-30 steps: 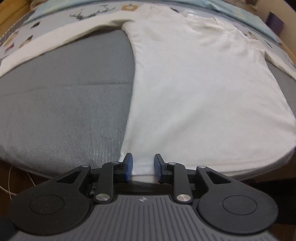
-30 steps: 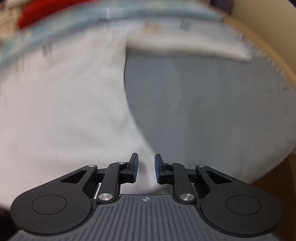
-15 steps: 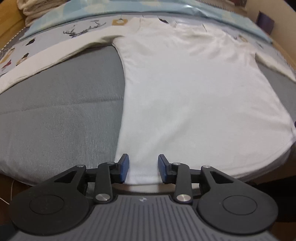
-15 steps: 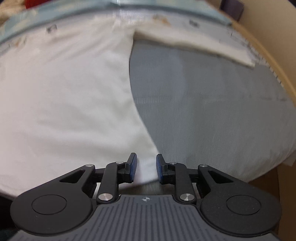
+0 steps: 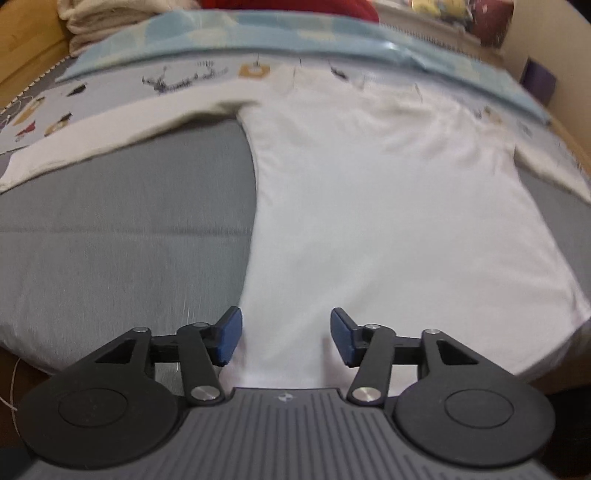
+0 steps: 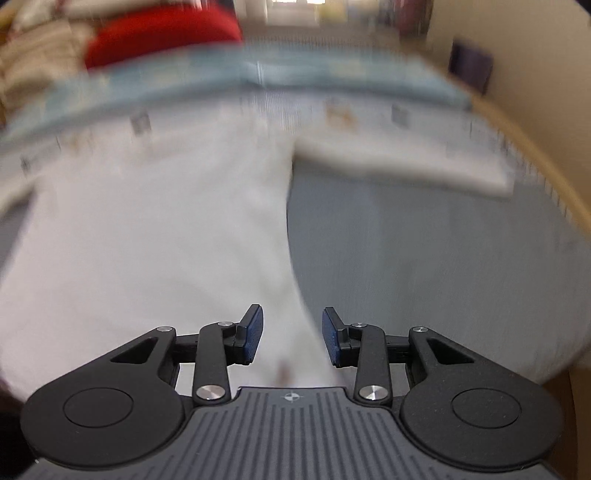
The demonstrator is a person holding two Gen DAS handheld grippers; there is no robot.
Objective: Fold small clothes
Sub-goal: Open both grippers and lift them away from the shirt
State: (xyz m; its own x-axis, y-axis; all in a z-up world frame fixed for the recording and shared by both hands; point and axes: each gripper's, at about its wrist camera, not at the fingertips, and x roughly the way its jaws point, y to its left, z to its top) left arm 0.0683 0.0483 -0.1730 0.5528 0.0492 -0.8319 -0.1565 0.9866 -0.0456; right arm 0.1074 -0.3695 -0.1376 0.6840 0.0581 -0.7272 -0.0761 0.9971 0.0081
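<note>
A white long-sleeved shirt (image 5: 388, 206) lies spread flat on the grey bed cover (image 5: 122, 229), sleeves stretched out to both sides. My left gripper (image 5: 285, 338) hovers over the shirt's near left hem corner; its jaws are opening and the pads do not press the cloth. In the blurred right wrist view the same shirt (image 6: 155, 236) fills the left half. My right gripper (image 6: 291, 336) is above the near right hem corner, jaws opening, with cloth below the gap but not pinched.
A patterned light-blue sheet (image 5: 155, 81) and blue quilt (image 5: 332, 40) lie past the shirt's collar. Folded cream towels (image 5: 99, 18) and something red (image 6: 159, 33) sit at the back. A wooden bed frame (image 6: 546, 177) runs along the right side.
Both grippers went from nearly shut at the shirt's hem to clearly apart, letting the hem go. The right gripper rose and tilted, so more of the room shows behind the bed.
</note>
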